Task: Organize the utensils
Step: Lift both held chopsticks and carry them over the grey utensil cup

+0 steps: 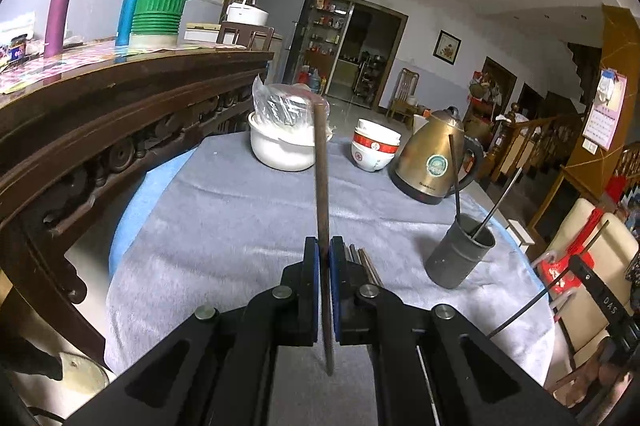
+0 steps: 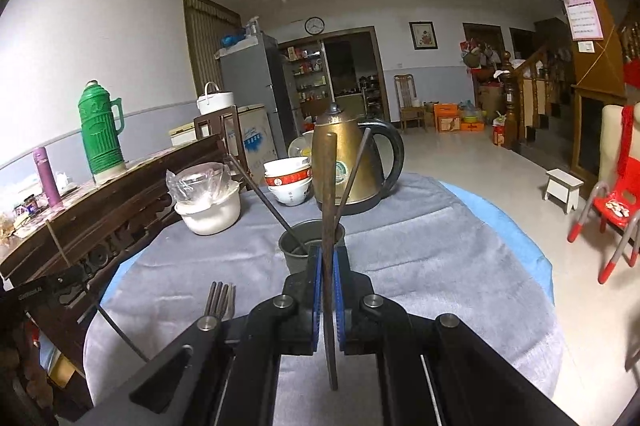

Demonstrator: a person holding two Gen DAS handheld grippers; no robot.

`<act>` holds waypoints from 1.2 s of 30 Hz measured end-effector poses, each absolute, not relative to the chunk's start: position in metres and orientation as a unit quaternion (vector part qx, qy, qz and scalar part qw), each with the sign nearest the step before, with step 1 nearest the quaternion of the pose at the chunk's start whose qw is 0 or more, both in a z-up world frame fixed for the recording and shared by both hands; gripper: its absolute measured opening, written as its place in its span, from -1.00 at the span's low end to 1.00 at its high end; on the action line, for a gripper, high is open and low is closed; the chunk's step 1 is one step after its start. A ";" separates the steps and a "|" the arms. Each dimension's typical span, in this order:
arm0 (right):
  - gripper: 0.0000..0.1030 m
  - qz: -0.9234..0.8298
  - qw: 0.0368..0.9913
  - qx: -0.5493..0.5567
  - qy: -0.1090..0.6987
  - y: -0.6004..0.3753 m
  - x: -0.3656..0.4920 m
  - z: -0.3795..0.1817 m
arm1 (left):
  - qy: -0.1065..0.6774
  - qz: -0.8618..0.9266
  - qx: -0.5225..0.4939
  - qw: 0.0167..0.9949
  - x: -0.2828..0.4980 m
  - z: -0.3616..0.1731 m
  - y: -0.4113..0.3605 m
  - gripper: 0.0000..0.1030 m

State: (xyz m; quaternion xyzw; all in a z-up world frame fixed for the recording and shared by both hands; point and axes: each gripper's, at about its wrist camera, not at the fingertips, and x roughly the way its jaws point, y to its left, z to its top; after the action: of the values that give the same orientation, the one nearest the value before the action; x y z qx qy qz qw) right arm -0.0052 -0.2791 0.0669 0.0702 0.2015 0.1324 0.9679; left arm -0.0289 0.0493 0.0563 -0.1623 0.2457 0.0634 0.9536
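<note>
Two chopsticks in the grey holder [image 2: 311, 250], each gripper's jaws clamped on one brown chopstick [image 1: 322, 178]

You can't see the bottom ends of the two sticks [image 1: 456, 178] inside the grey cup [image 1: 460, 256]. The forks [image 2: 220, 300] near that cup hide their handles behind your right tool. The kettle's label [image 1: 435, 164] is too small to read.
</note>
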 end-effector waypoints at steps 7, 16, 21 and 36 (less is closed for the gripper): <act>-0.88 0.142 0.972 0.094 0.163 -0.289 -0.005 0.099 | 0.210 0.033 -0.193 0.958 -0.032 0.093 0.048 -0.90; -0.88 0.157 0.973 0.137 0.095 -0.300 0.020 0.156 | 0.153 -0.046 -0.227 0.961 0.006 0.156 0.017 -0.90; -0.88 0.150 0.974 0.145 0.090 -0.294 0.052 0.160 | 0.147 -0.072 -0.228 0.960 0.048 0.170 -0.013 -0.90; -0.88 0.140 0.969 0.129 0.160 -0.286 0.118 0.116 | 0.215 -0.076 -0.172 0.958 0.127 0.131 -0.069 -0.90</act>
State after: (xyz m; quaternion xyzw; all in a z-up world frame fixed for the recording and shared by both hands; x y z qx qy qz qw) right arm 0.1181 -0.2864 0.1156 0.1287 0.1595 0.1404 0.9686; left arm 0.1273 -0.0687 0.1313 -0.1722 0.2146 -0.0760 0.9584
